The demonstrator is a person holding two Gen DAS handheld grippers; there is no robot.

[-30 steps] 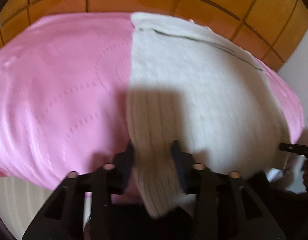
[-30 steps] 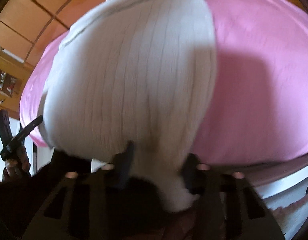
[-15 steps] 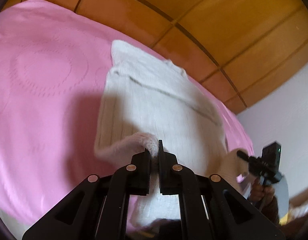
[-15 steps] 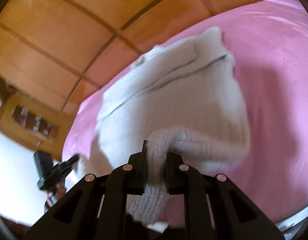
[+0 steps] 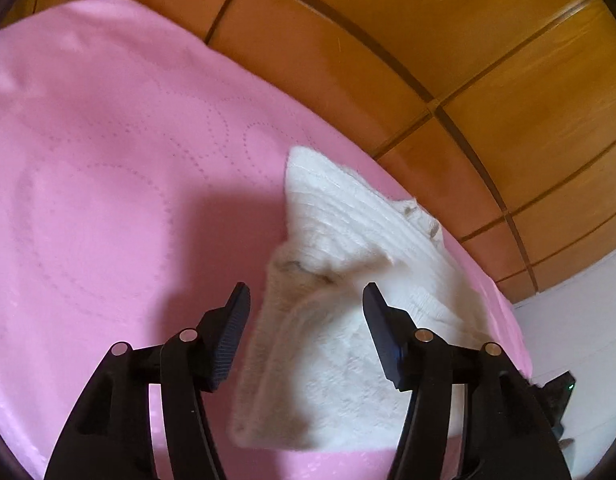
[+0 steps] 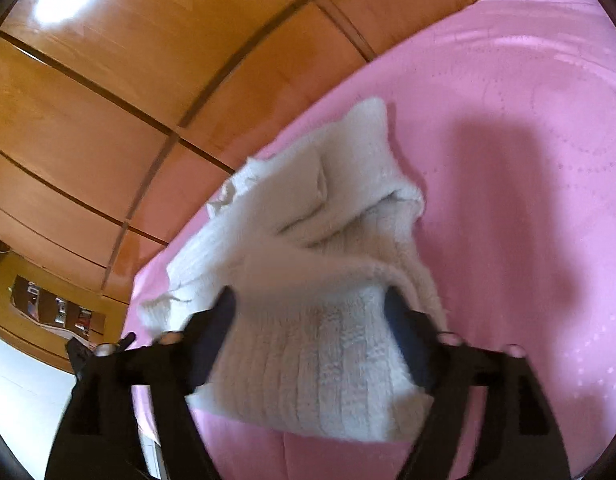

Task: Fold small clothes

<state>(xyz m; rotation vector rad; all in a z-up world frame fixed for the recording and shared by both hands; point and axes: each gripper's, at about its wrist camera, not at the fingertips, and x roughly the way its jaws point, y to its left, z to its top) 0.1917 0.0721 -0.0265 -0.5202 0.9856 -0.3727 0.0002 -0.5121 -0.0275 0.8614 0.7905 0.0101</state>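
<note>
In the left wrist view a pink bedspread with dotted stitched circles fills the left and middle of the frame; the left gripper hangs just over it with its two black fingers spread wide and nothing between them but air, the cream knitted sweater lying behind and below the gap; the sweater sits on the right part of the bedspread, folded over on itself, its near half doubled back onto the far half, with one pointed corner reaching away toward the wooden panelled wall that curves across the top right; at the far right edge a small dark device with a green light shows, too cut off to name. In the right wrist view the same wooden panels take up the left and top, with a wooden shelf unit low at the left; the white knit lies in the middle on the pink cover, its ribbed lower part nearest the camera and a folded layer stacked on top further away; the right gripper is blurred, its fingers parted wide on either side of the ribbed edge and gripping nothing; a broad shadow falls on the cover to the right.
</note>
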